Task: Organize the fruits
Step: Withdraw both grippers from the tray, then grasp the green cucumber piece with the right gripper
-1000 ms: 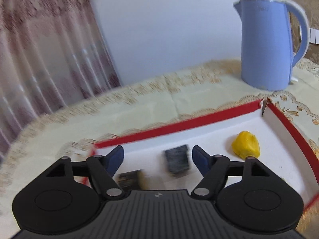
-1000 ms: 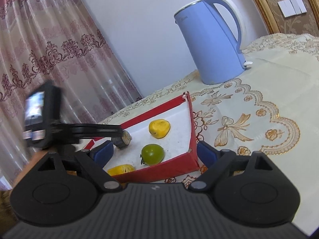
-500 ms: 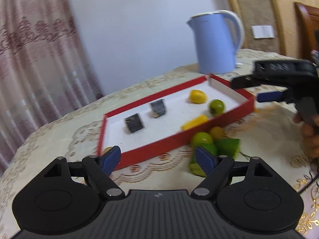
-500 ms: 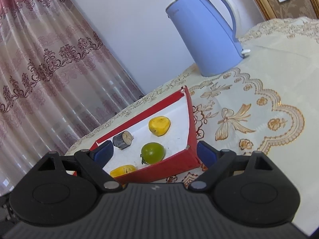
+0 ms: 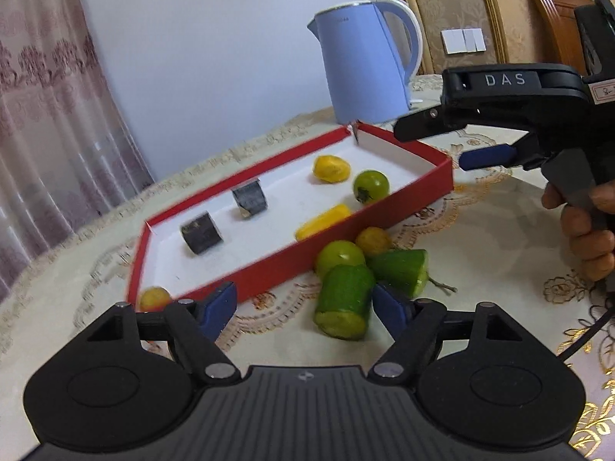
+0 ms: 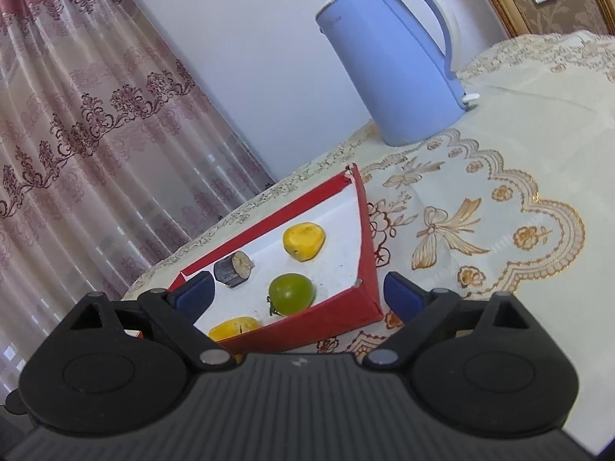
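A red-walled tray [image 5: 442, 180] [image 6: 330, 317] lies on the tablecloth. It holds two dark cut pieces [image 5: 201, 232] [image 5: 250, 198], a yellow fruit [image 5: 330, 168] [image 6: 303, 241], a green round fruit [image 5: 371, 186] [image 6: 291, 293] and a yellow piece [image 5: 323, 221] [image 6: 233, 326]. In front of the tray lie two cucumber pieces [image 5: 344, 301] [image 5: 401, 271], a green fruit [image 5: 338, 255] and a small yellow fruit [image 5: 373, 240]. Another yellow fruit [image 5: 153, 297] lies by the tray's left corner. My left gripper [image 5: 303, 305] is open, just short of the near cucumber piece. My right gripper [image 6: 298, 294] [image 5: 482, 153] is open and empty above the tray's right corner.
A blue electric kettle [image 5: 365, 65] [image 6: 396, 73] stands behind the tray on the embroidered tablecloth [image 6: 499, 207]. A pink curtain [image 6: 77, 134] hangs at the left. A wooden chair [image 5: 553, 23] is at the far right. A black cable [image 5: 584, 338] lies at the right.
My left gripper has pulled back out of the tray and now faces the fruits in front of it. The right gripper has shifted only slightly.
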Tool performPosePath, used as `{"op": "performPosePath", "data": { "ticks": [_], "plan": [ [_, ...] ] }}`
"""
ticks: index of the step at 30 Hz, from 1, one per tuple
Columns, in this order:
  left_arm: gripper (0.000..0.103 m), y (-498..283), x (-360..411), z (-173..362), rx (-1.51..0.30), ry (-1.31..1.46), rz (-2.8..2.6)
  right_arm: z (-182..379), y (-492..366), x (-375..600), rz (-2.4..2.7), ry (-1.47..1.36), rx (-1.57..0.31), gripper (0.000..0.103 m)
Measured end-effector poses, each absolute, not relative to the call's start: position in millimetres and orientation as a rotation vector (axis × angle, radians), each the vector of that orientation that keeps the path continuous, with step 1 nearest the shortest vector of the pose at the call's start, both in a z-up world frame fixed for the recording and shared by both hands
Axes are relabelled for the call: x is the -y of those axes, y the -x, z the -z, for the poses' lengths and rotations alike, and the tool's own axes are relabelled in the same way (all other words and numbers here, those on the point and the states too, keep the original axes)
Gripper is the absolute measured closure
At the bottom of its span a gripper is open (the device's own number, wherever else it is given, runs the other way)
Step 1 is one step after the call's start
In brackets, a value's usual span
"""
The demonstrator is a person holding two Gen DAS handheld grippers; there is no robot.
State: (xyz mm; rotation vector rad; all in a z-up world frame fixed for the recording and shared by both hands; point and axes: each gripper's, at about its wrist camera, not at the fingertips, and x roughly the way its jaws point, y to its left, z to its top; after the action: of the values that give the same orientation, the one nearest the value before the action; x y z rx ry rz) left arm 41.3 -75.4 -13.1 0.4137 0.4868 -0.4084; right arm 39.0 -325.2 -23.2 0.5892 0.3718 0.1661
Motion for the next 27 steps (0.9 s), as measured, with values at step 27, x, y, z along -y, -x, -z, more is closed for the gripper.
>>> {"op": "performPosePath", "data": {
  "ticks": [27],
  "plan": [
    [0.018, -53, 1, 15, -0.539, 0.000, 0.169, -5, 2, 226, -0.223, 0.138, -0.477, 0.012]
  ]
}}
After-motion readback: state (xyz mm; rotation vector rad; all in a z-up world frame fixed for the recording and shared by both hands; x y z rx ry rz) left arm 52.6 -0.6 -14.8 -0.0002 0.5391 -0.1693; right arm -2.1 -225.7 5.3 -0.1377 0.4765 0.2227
